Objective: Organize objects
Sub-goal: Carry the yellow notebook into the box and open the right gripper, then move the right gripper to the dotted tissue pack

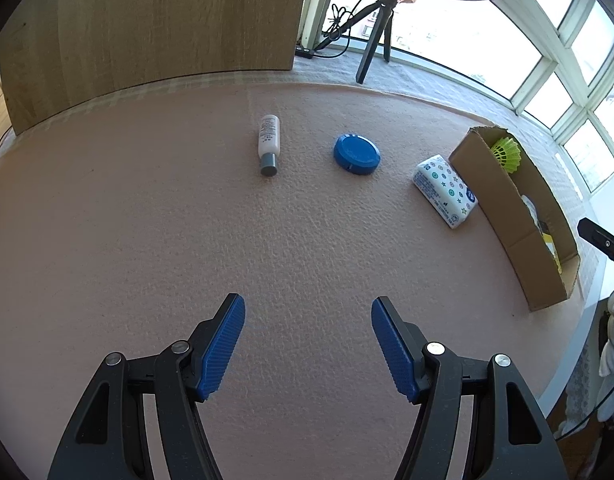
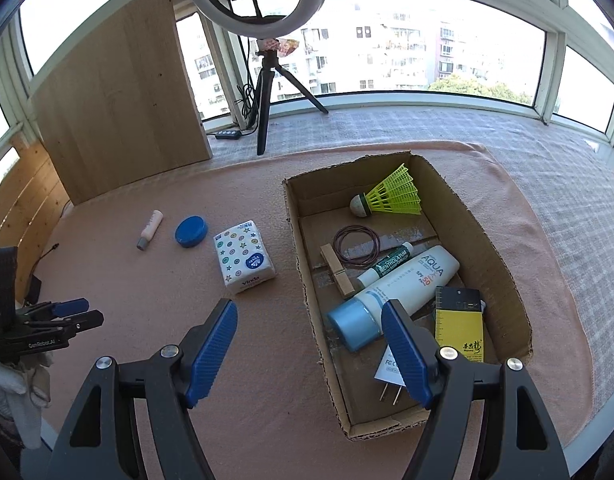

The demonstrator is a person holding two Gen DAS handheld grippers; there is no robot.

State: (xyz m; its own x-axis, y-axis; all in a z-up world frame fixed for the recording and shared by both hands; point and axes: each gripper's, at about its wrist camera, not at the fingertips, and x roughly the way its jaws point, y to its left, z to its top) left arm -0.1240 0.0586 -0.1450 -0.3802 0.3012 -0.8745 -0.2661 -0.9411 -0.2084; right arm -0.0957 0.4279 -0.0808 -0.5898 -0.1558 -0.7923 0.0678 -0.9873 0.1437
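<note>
From the left wrist view, the left gripper (image 1: 308, 346) hangs over a bare stretch of the pink mat (image 1: 147, 220) with its jaws spread wide and nothing between them. Three things lie loose toward the mat's far side: a small white bottle (image 1: 268, 145) on its side, a round blue tin (image 1: 356, 154) just beyond it, and a tissue pack (image 1: 445, 190) close beside the wall of the cardboard box (image 1: 495, 200) at the mat's right edge. A yellow shuttlecock (image 1: 506, 153) shows inside the box's far end. From the right wrist view, the right gripper (image 2: 309, 348) hovers over the box's near left wall (image 2: 307, 280), jaws wide apart and gripping nothing. The box already holds the shuttlecock, a loop of brown bands (image 2: 356, 246), a wooden clothespin (image 2: 338, 270), a green tube (image 2: 387, 264), a sunscreen tube (image 2: 395, 292), a yellow-and-black card (image 2: 459, 322) and a white plug (image 2: 391, 376). Judging by this, most of the sorting looks done, with the bottle, the tin and the tissue pack left to go in; the pack is the nearest to the box.
</note>
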